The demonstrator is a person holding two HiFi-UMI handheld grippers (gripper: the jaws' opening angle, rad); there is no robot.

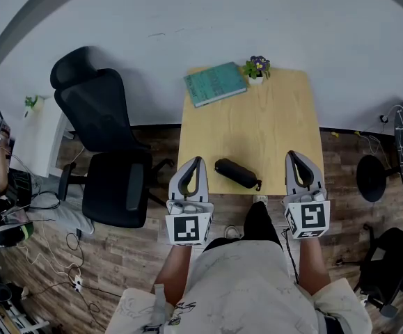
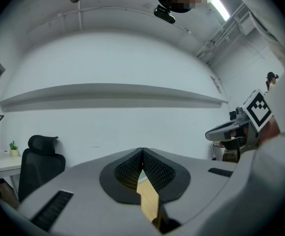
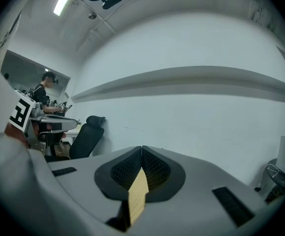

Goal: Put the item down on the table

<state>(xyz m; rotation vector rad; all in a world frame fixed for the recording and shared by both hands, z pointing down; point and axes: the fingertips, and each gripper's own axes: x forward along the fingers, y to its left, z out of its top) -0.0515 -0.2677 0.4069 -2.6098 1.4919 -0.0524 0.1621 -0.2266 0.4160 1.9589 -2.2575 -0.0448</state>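
A black cylindrical pouch (image 1: 236,173) lies on the light wooden table (image 1: 257,120), near its front edge, with no gripper touching it. My left gripper (image 1: 198,160) hovers at the table's front left, just left of the pouch, its jaws shut and empty. My right gripper (image 1: 291,154) is at the front right, a little farther from the pouch, also shut with nothing held. In the left gripper view the left gripper (image 2: 142,152) has its pads pressed together, and the same shows for the right gripper (image 3: 142,150) in the right gripper view; both face a white wall.
A teal book (image 1: 215,83) and a small potted plant (image 1: 257,68) sit at the table's far end. A black office chair (image 1: 107,152) stands left of the table. A floor fan (image 1: 375,176) is at the right, cables (image 1: 55,249) on the floor at the left.
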